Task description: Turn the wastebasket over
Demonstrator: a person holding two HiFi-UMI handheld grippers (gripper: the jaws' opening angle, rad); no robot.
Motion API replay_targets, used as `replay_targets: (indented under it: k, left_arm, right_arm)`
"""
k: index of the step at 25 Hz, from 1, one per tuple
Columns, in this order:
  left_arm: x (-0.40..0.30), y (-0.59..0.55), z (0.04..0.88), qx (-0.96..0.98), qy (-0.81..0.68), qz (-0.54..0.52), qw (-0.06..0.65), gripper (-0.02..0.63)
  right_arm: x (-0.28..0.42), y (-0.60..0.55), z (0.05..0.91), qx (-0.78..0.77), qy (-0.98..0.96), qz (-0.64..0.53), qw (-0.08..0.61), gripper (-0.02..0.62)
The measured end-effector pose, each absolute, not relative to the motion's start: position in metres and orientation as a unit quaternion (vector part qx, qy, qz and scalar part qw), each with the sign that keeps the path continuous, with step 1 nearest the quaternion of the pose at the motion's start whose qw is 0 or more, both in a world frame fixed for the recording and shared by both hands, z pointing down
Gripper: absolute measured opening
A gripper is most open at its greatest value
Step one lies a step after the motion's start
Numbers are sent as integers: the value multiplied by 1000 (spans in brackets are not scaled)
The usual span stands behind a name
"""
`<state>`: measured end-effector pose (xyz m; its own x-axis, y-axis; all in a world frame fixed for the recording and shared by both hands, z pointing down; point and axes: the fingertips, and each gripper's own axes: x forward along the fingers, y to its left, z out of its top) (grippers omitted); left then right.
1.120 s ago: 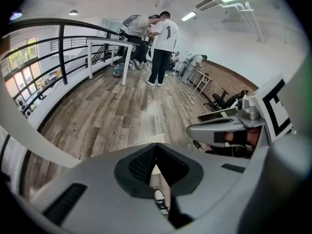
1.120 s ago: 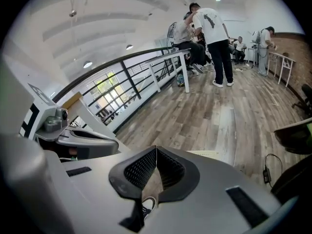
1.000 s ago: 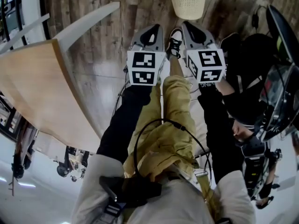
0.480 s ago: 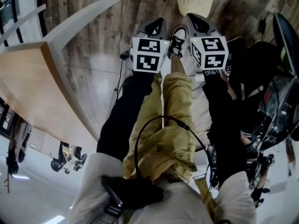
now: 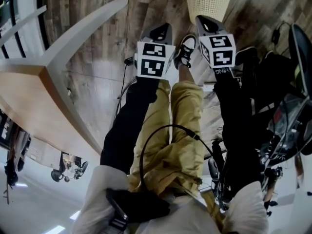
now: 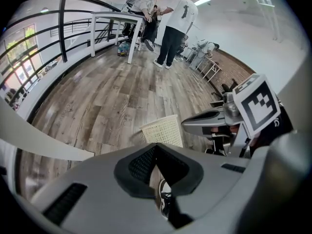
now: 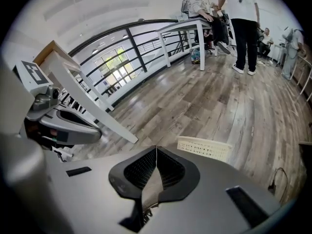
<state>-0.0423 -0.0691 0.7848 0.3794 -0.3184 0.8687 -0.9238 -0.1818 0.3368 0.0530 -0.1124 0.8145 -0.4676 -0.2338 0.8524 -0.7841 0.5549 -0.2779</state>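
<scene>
The fingers of the left gripper [image 6: 156, 147] are pressed together, and nothing is held between them. The fingers of the right gripper [image 7: 156, 150] are pressed together too, and nothing is held there. The wastebasket [image 5: 209, 3] is set on the wooden floor [image 5: 92, 77], ahead of both pairs of fingers and not touched by them. A shoe [image 5: 184, 50] is seen between the two grippers. A table [image 5: 34, 96] is seen off to the left of the left fingers.
</scene>
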Motion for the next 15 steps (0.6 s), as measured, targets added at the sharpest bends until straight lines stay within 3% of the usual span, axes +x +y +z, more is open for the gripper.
replay_targets:
  k: [15]
  left_arm:
    - [-42,-71,819,688,-453,318,470,2]
  right_arm:
    - [96,-177,885,296,-788,247,481,21]
